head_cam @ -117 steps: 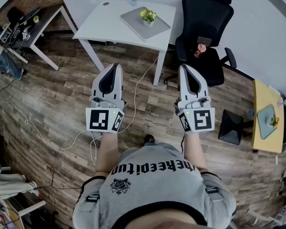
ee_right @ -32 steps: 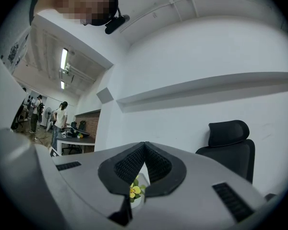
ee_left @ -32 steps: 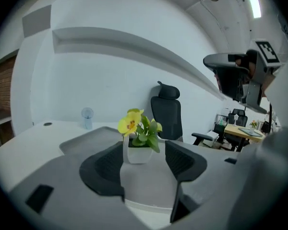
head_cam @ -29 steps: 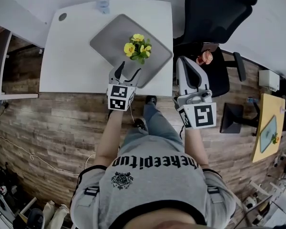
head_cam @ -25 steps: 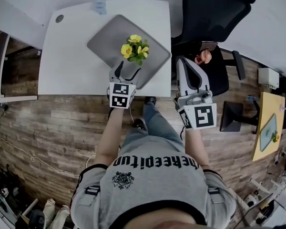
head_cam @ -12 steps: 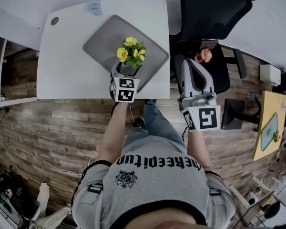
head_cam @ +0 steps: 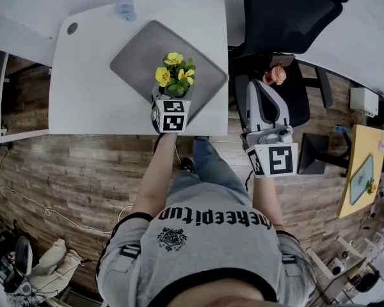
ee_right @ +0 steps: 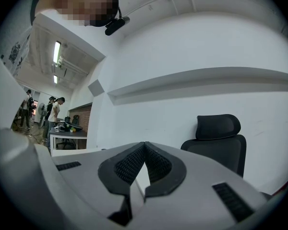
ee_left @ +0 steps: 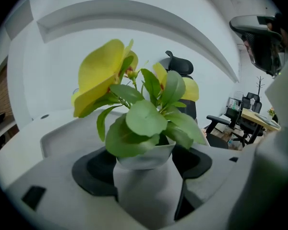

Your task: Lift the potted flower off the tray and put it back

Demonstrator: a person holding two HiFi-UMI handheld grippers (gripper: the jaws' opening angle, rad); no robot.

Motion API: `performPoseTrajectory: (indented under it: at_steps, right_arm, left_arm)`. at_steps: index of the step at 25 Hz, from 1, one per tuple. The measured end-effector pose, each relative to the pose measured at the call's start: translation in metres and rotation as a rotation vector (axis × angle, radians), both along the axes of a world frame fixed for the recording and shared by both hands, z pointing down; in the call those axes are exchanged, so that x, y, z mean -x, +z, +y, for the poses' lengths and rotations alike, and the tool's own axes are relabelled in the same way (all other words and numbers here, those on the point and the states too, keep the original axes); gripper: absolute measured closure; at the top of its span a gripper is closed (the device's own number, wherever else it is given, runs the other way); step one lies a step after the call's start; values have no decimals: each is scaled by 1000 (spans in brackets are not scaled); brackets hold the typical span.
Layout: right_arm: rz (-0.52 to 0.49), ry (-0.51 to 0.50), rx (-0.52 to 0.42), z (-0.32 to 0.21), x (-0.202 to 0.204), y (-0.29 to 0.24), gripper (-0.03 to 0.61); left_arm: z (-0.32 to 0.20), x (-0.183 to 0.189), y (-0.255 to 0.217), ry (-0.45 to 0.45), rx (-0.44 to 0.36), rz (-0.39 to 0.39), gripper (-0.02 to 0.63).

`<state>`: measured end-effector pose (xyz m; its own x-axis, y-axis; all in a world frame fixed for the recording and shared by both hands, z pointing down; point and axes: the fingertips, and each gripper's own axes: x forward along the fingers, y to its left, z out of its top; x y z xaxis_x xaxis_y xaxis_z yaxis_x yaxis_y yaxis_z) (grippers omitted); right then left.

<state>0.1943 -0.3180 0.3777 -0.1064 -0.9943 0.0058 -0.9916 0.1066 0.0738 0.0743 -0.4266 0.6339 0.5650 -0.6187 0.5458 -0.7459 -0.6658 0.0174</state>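
Observation:
The potted flower (head_cam: 173,75), yellow blooms and green leaves in a white pot (ee_left: 145,188), stands on the grey tray (head_cam: 141,51) on the white table (head_cam: 89,88). My left gripper (head_cam: 169,96) reaches over the table's front edge onto the tray. Its jaws have just been opening and stand wide, with the pot between them; in the left gripper view dark gaps show beside the pot, so the pads (ee_left: 93,169) do not press on it. My right gripper (head_cam: 256,87) hangs off the table's right side, over the chair seat, shut with nothing in it (ee_right: 144,146).
A black office chair (head_cam: 288,18) stands right of the table, with a small reddish object (head_cam: 275,75) on its seat. A small pale blue thing (head_cam: 125,8) sits at the table's back edge. A yellow side table (head_cam: 361,171) is at the far right.
The left gripper has moved forward over the tray and lower, so its jaws now flank the pot. The right gripper has only drifted slightly.

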Motion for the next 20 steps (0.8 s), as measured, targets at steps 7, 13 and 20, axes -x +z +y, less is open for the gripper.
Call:
performPoseTrajectory:
  at_steps: [7, 13, 20]
  right_arm:
    - [5, 12, 6, 3, -6, 2, 575]
    - [-2, -1, -7, 3, -5, -1, 575]
    - [-6, -21, -28, 4, 6, -9, 575]
  left_arm:
    - [-6, 1, -3, -37, -25, 17, 278]
    - [2, 3, -17, -25, -36, 38, 278]
    - [17, 12, -53, 13, -46, 31, 278]
